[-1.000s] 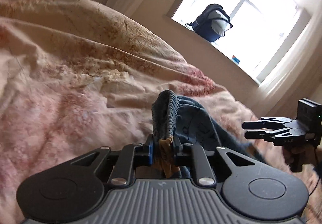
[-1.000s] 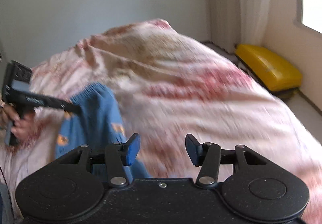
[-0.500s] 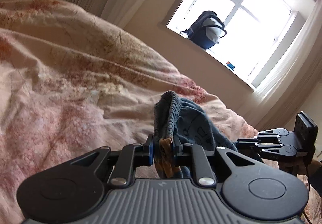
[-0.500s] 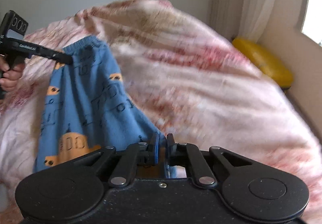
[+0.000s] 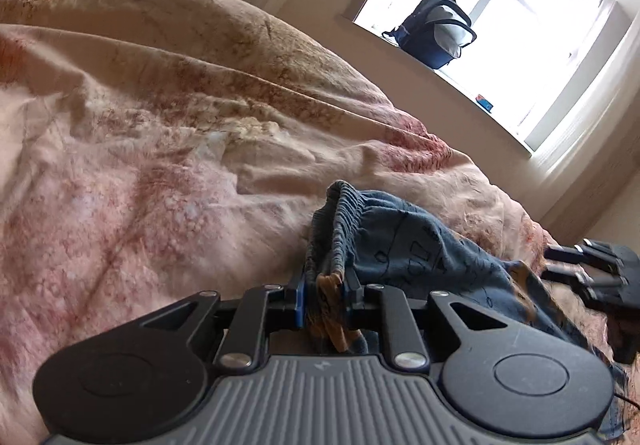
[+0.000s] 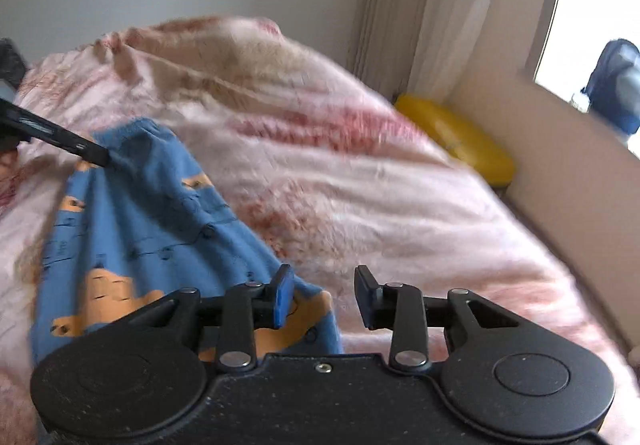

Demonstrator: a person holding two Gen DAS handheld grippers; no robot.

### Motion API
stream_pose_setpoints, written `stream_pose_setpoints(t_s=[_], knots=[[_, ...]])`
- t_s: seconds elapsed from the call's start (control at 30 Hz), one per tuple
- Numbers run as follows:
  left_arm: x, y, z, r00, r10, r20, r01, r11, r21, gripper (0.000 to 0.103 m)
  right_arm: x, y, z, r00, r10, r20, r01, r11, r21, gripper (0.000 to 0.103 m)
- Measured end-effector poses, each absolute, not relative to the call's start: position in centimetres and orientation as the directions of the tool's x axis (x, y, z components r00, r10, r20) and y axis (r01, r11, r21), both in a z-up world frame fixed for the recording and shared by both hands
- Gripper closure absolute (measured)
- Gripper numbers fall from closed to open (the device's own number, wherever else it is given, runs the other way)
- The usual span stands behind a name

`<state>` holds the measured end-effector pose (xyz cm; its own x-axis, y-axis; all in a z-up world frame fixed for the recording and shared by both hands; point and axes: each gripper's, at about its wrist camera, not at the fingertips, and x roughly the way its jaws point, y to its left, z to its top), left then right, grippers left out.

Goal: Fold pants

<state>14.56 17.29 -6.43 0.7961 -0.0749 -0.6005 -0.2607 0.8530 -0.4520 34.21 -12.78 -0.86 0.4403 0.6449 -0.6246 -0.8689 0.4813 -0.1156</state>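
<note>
Blue knit pants with orange print lie bunched mid-bed, unfolded. Left hand-held gripper clamps the gathered waistband; right hand-held gripper is opening, nothing between its jaws. Folding remains.

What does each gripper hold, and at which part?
Left gripper holds the blue pants at the waistband; right gripper, opening, holds nothing.
</note>
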Motion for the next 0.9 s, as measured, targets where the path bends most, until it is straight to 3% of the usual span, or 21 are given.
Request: stream_pose_setpoints(t_s=[0.1, 0.17, 0.2, 0.27, 0.37, 0.47, 0.53, 0.63, 0.73, 0.83, 0.9], knots=[[14.9, 17.4, -6.5, 0.790, -0.071, -0.608, -0.275, 0.846, -0.457, 0.083, 32.5, -13.4, -2.5, 0.428, 0.605, -0.671, -0.867, 0.484, -0.118, 0.049], [15.1, 17.1, -6.4, 0.785, -0.060, -0.617, -0.273, 0.860, -0.431, 0.081, 32.1, -13.8, -4.7, 0.476, 0.527, -0.704, -0.848, 0.487, -0.209, 0.047], [15.1, 17.0, -6.3, 0.778, -0.052, -0.626, -0.275, 0.868, -0.414, 0.080, 32.3, -14.6, -5.2, 0.510, 0.512, -0.691, -0.826, 0.516, -0.228, 0.039], [15.2, 16.7, -5.8, 0.762, -0.019, -0.647, -0.304, 0.872, -0.383, 0.066, 32.9, -16.7, -4.5, 0.574, 0.484, -0.660, -0.750, 0.635, -0.186, 0.029], [14.2, 16.0, -4.3, 0.760, 0.103, -0.642, -0.395, 0.857, -0.331, 0.035, 30.9, -19.1, -2.1, 0.641, 0.503, -0.580, -0.684, 0.718, -0.134, 0.028], [13.7, 13.4, -2.3, 0.812, 0.149, -0.565, -0.351, 0.897, -0.269, 0.020, 26.7, -19.5, -0.9, 0.651, 0.535, -0.538, -0.680, 0.726, -0.101, 0.011], [14.7, 10.5, -1.0, 0.854, 0.124, -0.506, -0.267, 0.938, -0.220, 0.012, 24.0, -19.0, -1.3, 0.654, 0.531, -0.539, -0.664, 0.744, -0.073, 0.009], [17.4, 5.4, -0.1, 0.883, 0.004, -0.470, -0.097, 0.980, -0.173, 0.011, 21.0, -18.5, -3.1, 0.687, 0.438, -0.580, -0.583, 0.809, -0.080, 0.009], [20.2, -0.4, -1.3, 0.850, -0.137, -0.509, 0.075, 0.987, -0.140, 0.010, 18.1, -19.6, -4.9, 0.740, 0.265, -0.619, -0.423, 0.898, -0.121, 0.009], [21.3, -3.7, -4.2, 0.800, -0.163, -0.577, 0.144, 0.986, -0.078, 0.010, 15.3, -23.2, -5.8, 0.749, 0.098, -0.655, -0.226, 0.968, -0.113, 0.002], [21.4, -4.7, -6.6, 0.777, -0.118, -0.618, 0.155, 0.988, 0.007, 0.010, 14.2, -26.1, -6.3, 0.735, 0.018, -0.678, -0.116, 0.988, -0.099, 0.001]])
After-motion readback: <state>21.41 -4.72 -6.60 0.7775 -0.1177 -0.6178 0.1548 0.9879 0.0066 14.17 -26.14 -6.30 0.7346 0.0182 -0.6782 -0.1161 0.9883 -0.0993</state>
